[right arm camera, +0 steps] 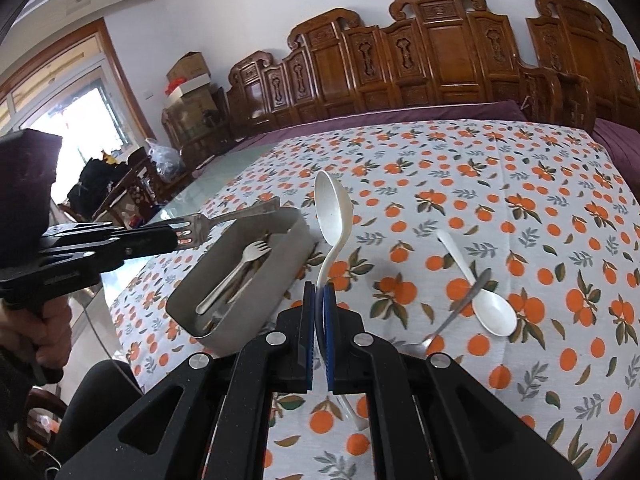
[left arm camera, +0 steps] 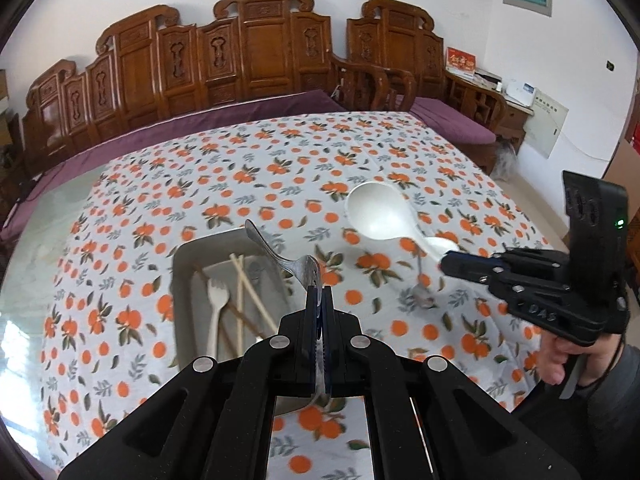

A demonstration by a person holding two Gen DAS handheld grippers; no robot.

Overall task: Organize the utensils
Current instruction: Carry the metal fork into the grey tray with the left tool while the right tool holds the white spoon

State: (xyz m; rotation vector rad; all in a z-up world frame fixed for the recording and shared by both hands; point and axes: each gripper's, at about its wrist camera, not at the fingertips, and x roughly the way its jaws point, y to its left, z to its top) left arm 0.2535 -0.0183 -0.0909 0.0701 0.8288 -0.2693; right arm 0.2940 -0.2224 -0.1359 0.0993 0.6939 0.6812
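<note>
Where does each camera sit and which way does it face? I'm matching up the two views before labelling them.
Left wrist: sits on the left gripper, looks along its jaws, shut on a metal fork, over the grey tray; the right gripper and hand show at the right.
Right wrist: sits on the right gripper, looks along its jaws, shut on a large white spoon; the left gripper shows at the left.
Shared: tray, fork, large spoon, orange-print tablecloth, carved wooden bench.
</note>
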